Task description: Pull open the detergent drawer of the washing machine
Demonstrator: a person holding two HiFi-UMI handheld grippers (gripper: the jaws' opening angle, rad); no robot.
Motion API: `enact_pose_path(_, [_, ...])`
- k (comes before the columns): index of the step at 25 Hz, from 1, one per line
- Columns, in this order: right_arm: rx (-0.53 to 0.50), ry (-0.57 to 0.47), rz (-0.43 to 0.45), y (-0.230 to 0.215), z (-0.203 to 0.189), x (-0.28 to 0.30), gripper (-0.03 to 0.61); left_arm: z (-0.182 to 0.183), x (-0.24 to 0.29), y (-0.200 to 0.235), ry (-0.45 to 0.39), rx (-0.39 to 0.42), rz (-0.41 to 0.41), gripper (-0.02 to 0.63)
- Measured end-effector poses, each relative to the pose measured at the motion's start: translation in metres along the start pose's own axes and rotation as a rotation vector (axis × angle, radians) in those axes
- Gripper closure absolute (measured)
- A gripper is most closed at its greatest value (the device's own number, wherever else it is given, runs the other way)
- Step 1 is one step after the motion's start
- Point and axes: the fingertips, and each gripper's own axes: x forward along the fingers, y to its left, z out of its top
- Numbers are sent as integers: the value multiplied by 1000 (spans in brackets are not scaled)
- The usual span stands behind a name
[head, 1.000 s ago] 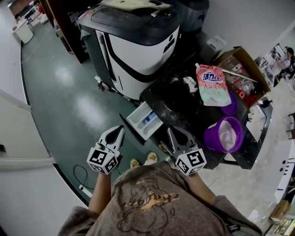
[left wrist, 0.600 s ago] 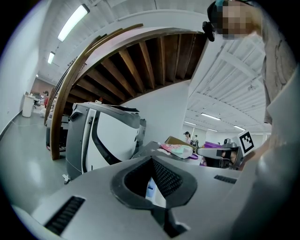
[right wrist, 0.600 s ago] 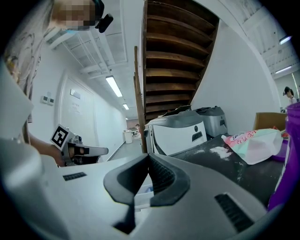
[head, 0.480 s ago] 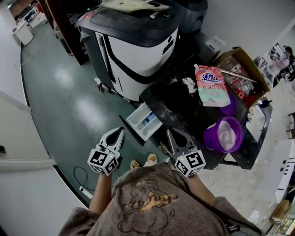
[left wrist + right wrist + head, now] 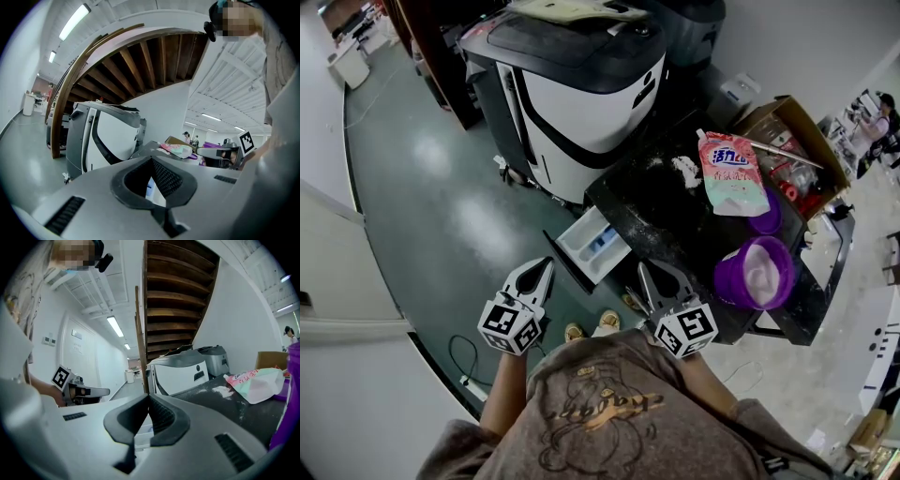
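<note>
The washing machine (image 5: 661,214) has a black top dusted with white powder. Its white detergent drawer (image 5: 594,246) stands pulled out toward me, showing a blue compartment inside. My left gripper (image 5: 547,262) is held just left of the drawer's front, shut and empty. My right gripper (image 5: 643,267) hangs just right of the drawer, also shut with nothing in it. In the left gripper view the closed tips (image 5: 151,159) frame a strip of the drawer (image 5: 150,190). In the right gripper view the tips (image 5: 148,396) meet above the drawer (image 5: 143,434).
A pink detergent pouch (image 5: 729,173) and a purple tub (image 5: 757,274) sit on the machine's top, with a cardboard box (image 5: 792,141) behind. A large white-and-black machine (image 5: 581,84) stands at the back. A cable (image 5: 464,361) lies on the green floor.
</note>
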Motion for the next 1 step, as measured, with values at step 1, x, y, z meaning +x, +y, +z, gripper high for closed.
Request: enact_pose_path(1, [1, 1, -1, 0, -1, 0, 581, 0, 0, 0, 1, -1, 0, 592])
